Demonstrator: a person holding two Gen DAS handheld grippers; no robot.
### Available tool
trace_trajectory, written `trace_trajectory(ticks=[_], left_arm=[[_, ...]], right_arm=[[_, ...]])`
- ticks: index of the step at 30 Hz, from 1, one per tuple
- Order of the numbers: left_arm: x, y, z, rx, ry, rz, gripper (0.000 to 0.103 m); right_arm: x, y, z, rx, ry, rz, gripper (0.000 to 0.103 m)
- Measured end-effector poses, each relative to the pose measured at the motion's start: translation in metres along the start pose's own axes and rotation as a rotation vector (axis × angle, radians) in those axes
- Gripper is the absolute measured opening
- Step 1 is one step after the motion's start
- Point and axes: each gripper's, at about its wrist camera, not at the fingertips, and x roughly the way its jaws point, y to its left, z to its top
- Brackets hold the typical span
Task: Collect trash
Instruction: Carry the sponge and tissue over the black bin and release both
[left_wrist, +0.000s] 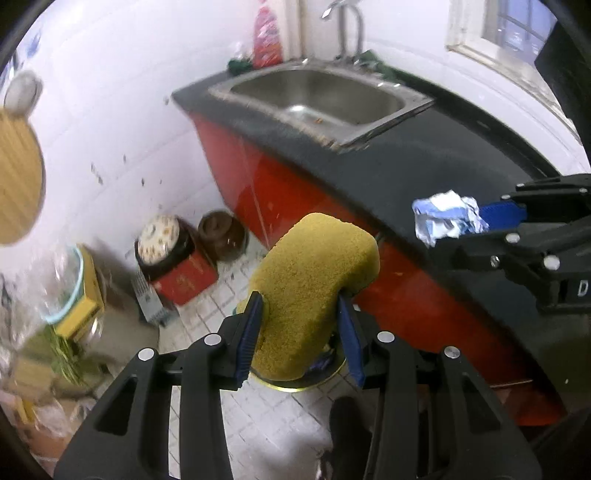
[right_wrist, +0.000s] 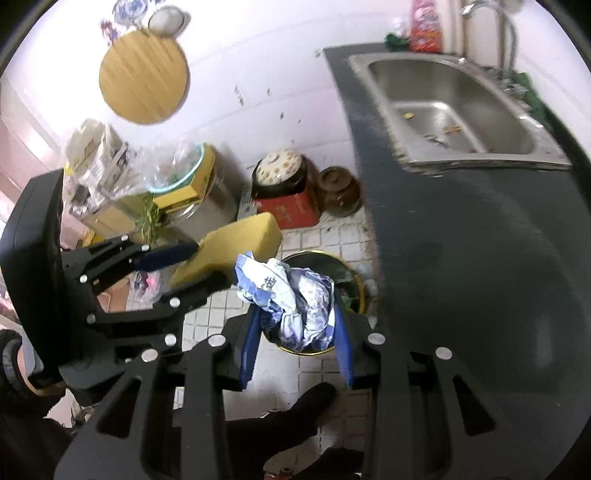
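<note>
Above the floor bin (right_wrist: 351, 280), your left tongs (left_wrist: 301, 325) are pinching a sponge (left_wrist: 314, 291), your right tongs (right_wrist: 295, 332) crumpled paper (right_wrist: 291, 295).

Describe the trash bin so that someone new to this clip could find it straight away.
Start at the black countertop with the steel sink, then drop to the white tiled floor at its front edge. The trash bin stands there, below the crumpled blue-and-white wrapper and yellow sponge. Unlike the brown jar nearby, it is open-topped with a gold rim.
</note>
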Motion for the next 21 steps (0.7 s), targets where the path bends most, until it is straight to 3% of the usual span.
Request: trace_trajectory(ticks=[11, 16, 19, 21], left_arm=[[0.088, 0.043, -0.047, -0.085, 0.119, -0.027, 0.040], [0.109, 0.049, -0.051, -0.102, 0.130, -0.046, 0.047], [0.118, 0.053, -0.052, -0.110, 0.140, -0.054, 0.059], [0.124, 0.056, -0.055, -0.121, 0.145, -0.061, 0.068]], right_arm=[[0.118, 0.004, 0.020, 0.019, 0.173, -0.041, 0.038], [0.138, -0.001, 0.025, 0.020, 0.199, -0.054, 0.042], [0.148, -0.003, 0.027, 0.016, 0.215, -0.070, 0.052], [0.151, -0.004, 0.028, 0.018, 0.224, -0.069, 0.067]])
